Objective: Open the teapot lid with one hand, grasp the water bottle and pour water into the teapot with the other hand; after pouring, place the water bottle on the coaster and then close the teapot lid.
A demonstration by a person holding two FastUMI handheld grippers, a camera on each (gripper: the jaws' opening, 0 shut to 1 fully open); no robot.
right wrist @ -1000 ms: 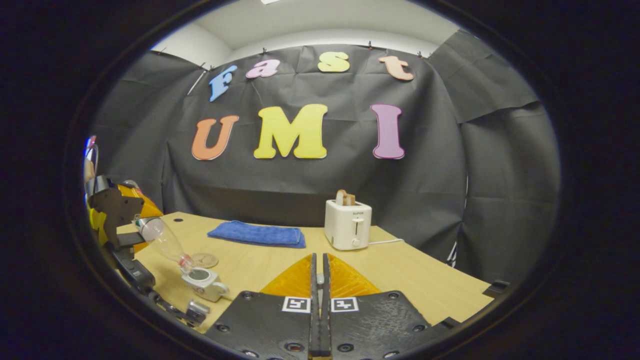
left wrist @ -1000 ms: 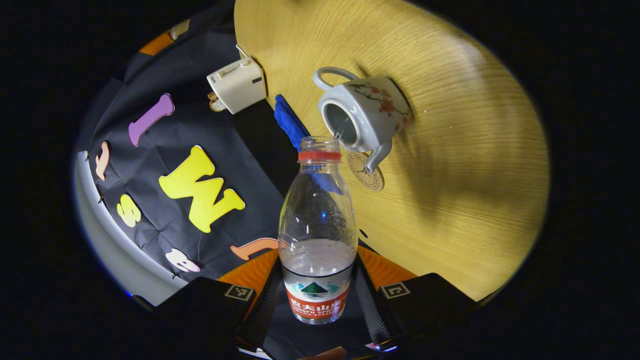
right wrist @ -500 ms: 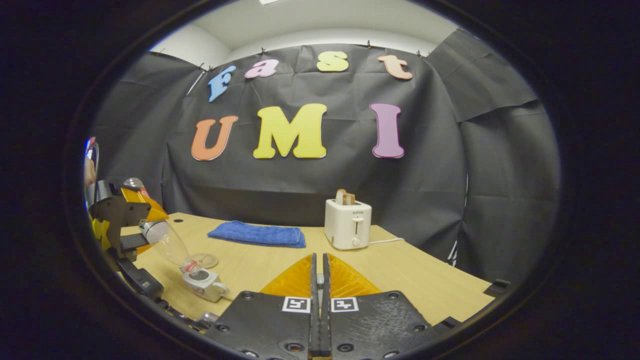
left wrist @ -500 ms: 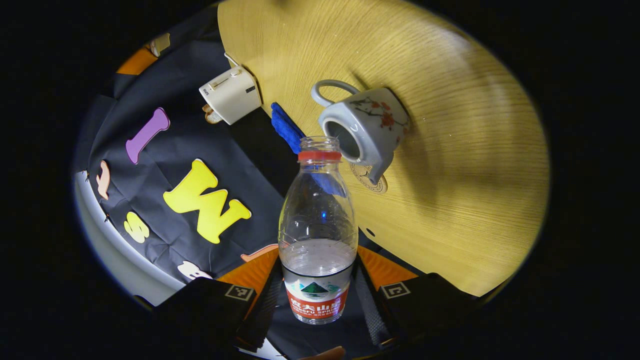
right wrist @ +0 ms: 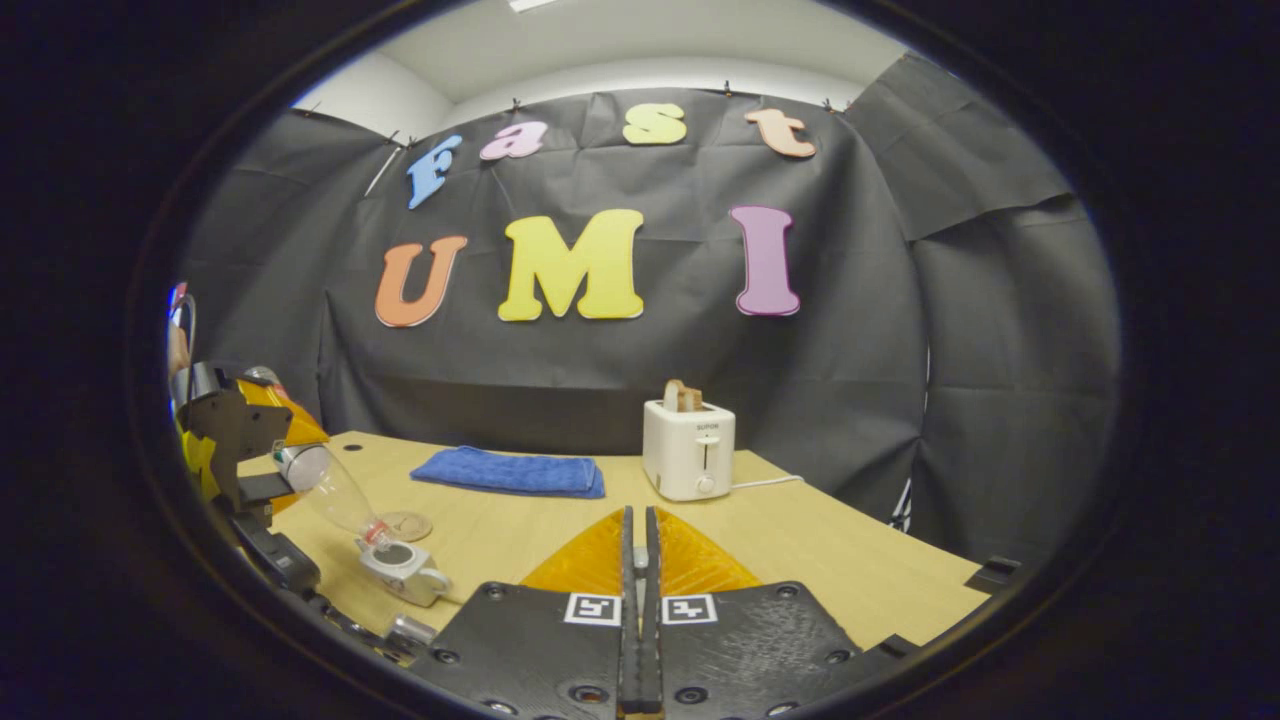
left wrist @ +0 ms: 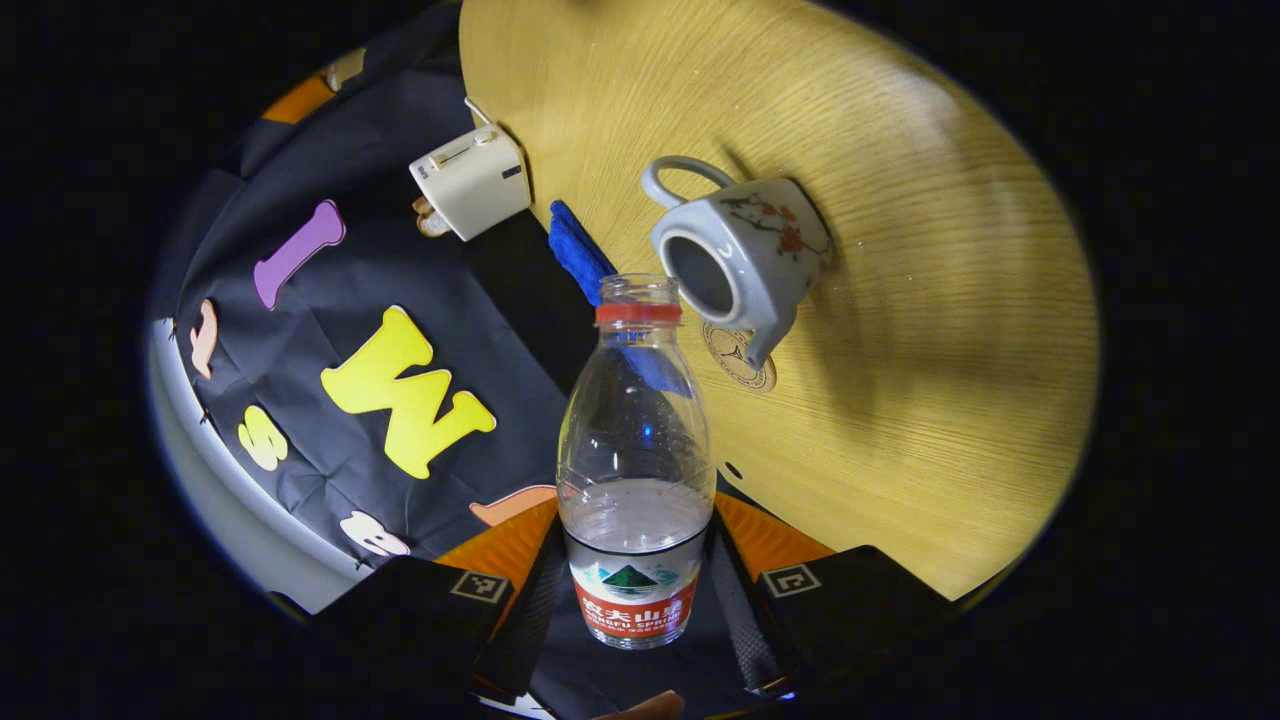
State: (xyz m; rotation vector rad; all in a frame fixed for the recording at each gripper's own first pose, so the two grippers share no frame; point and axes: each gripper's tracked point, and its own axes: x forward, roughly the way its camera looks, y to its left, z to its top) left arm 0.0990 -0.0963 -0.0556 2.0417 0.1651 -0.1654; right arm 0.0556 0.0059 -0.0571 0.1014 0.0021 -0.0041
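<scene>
The left gripper (left wrist: 637, 610) squeezes the water bottle (left wrist: 635, 470) from both sides and holds it tipped toward the teapot (left wrist: 742, 258), which sits with no lid on the wooden table (left wrist: 900, 330). A second ago a thin stream ran from the bottle's mouth into the pot; now the mouth has moved a little off the opening and I cannot see any stream. The coaster (left wrist: 738, 354) lies just beside the spout. The right gripper (right wrist: 637, 600) is still closed tight, up above the table; I cannot tell if it holds anything. The toaster (right wrist: 689, 450) and blue cloth (right wrist: 508, 472) have not moved.
</scene>
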